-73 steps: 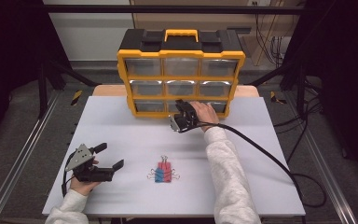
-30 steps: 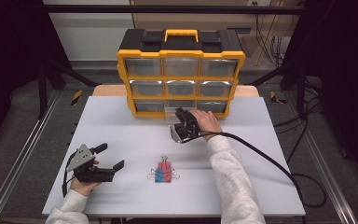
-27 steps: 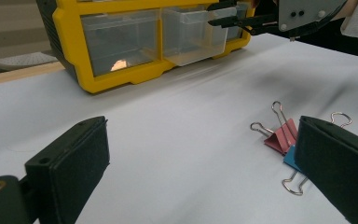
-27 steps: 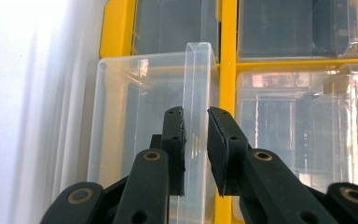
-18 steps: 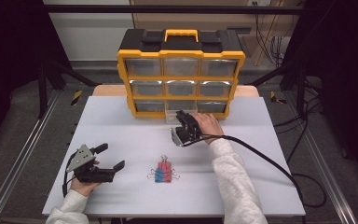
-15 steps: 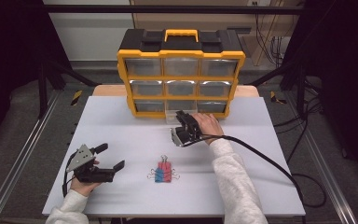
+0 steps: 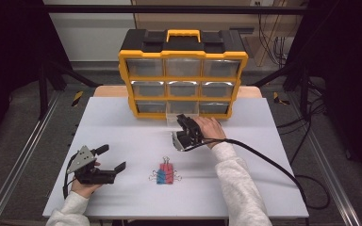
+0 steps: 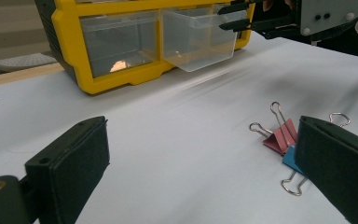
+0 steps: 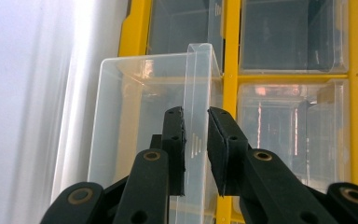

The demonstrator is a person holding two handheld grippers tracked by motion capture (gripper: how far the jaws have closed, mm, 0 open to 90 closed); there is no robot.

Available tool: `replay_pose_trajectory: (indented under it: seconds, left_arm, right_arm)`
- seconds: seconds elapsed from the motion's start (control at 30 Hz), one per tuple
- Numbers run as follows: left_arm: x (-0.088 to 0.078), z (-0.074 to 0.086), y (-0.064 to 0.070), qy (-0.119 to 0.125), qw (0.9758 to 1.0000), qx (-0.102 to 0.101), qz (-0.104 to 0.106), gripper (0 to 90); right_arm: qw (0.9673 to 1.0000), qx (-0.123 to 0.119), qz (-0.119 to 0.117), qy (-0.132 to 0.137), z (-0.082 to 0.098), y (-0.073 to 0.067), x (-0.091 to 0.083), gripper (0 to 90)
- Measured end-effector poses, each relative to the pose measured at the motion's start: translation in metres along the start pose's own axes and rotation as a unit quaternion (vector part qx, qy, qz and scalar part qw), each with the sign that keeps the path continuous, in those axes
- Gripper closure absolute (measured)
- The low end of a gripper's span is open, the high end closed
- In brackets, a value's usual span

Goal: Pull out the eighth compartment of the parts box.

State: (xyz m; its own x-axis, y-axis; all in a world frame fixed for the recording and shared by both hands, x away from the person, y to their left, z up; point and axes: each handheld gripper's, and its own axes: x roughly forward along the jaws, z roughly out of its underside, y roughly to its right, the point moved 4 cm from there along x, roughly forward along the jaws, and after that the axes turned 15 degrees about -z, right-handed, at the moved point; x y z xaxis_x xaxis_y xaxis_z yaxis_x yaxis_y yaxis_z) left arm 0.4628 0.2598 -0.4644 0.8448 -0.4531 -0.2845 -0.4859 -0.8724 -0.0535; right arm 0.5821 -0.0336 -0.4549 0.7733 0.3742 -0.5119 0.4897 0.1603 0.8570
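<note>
Drawer (image 9: 154,140), clear plastic, bottom-middle slot of yellow organizer (image 7: 183,75), pulled partway out over table (image 7: 122,127). R gripper (image 9: 196,126) straddles drawer's front wall, jaws nearly closed w/ small gaps each side; whether pads actually pinch it, can't tell. Looks like drawer-opening step, mid-pull. Binder clips (image 7: 165,175), 1 pink + 1 blue, lie touching at table center, well apart from drawer. L gripper (image 7: 108,160) rests near left edge, jaws wide apart, empty, clips just beyond it. Next probably: finish pull, then L picks clips; needs jaws lowered around clip body.
</note>
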Motion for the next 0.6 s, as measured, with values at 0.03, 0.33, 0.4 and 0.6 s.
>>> replay_pose_trajectory:
  seconds: [0.03, 0.33, 0.4, 0.6]
  left_arm:
    - [0.000, 0.000, 0.000, 0.000, 1.0000, 0.000, 0.000, 2.8]
    - [0.000, 0.000, 0.000, -0.001, 1.0000, 0.001, 0.000, 2.8]
    - [0.000, 0.000, 0.001, -0.001, 1.0000, 0.000, 0.001, 2.8]
    - [0.000, 0.000, 0.001, -0.001, 1.0000, 0.001, 0.000, 2.8]
  right_arm:
    - [1.0000, 0.000, -0.001, 0.002, -0.001, -0.001, -0.002, 77.2]
    - [1.0000, -0.002, -0.004, 0.006, -0.003, -0.004, -0.009, 77.2]
    - [0.9999, -0.003, -0.004, 0.009, -0.003, -0.005, -0.011, 77.2]
    - [0.9999, -0.003, -0.004, 0.015, -0.004, -0.006, -0.013, 77.2]
